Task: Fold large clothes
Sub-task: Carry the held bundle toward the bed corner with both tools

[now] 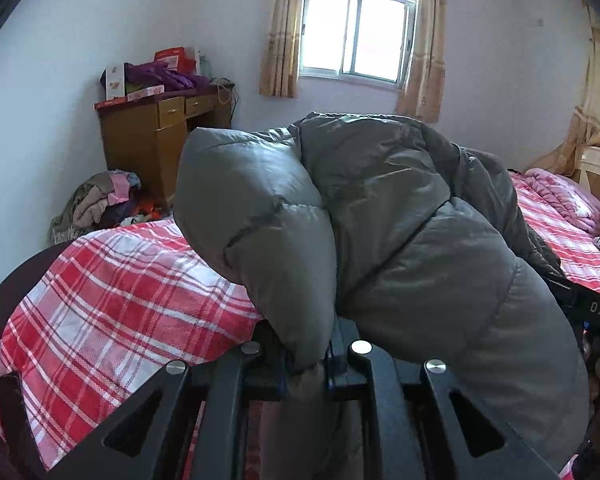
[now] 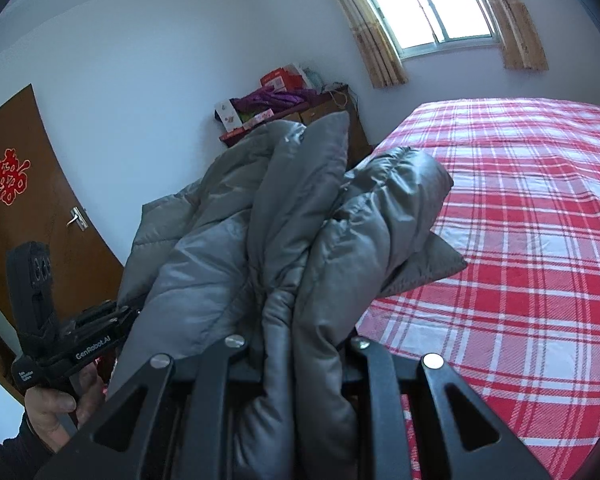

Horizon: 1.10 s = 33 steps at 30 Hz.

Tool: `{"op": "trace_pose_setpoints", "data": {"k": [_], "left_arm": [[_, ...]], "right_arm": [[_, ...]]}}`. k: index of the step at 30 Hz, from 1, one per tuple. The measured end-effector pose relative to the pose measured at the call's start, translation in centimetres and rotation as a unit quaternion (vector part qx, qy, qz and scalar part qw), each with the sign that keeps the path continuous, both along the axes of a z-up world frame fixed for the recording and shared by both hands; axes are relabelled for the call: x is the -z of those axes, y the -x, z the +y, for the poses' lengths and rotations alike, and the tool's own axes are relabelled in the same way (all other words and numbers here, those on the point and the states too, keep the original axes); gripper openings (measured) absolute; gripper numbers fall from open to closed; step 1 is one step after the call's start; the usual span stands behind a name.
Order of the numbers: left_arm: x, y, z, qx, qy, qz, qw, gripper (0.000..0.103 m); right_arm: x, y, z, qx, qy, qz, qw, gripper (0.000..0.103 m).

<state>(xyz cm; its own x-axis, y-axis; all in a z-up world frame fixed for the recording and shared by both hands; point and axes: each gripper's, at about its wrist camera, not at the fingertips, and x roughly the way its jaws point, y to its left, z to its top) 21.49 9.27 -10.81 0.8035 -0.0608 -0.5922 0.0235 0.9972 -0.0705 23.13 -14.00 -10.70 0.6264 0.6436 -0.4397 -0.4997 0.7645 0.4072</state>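
Left wrist | left tongs [image 1: 306, 364] clenched on grey jacket [image 1: 380, 220] | right tongs [image 2: 300, 360] clamp bunched jacket | long axis indiscernible

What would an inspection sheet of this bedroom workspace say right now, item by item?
Surface: bed under a red plaid sheet.
Job's things: grey puffer jacket, bunched, held up over the bed.
Clutter: clothes pile on the floor; boxes and purple fabric on the wooden desk; pink quilt.
Grippers: left gripper and right gripper each shut on jacket folds.
Cables: cords hang at the desk.
Surroundings: curtained window, brown door.
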Motion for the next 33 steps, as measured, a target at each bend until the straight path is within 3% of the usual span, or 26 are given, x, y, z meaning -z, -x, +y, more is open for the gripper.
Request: {"op": "trace_pose_setpoints", "data": {"k": [19,24,33], "left_arm": [[4.3,-1.5,1.3,-0.012,-0.019,0.035,0.9991,0.016],[5.2,-1.8,1.1,-0.022,-0.033,0.043,0.9983,0.029],[6.4,-2.4,1.5,-0.044,-0.044,0.057,0.9964,0.063]], "right_arm": [[3.5,-1.7,2.0,-0.002,0.026,0.043,0.999,0.022],[4.5,-2.0,2.0,0.001,0.033,0.055,0.998,0.022],[6.1,-2.5,2.4,0.016,0.068,0.068,0.995,0.030]]}}
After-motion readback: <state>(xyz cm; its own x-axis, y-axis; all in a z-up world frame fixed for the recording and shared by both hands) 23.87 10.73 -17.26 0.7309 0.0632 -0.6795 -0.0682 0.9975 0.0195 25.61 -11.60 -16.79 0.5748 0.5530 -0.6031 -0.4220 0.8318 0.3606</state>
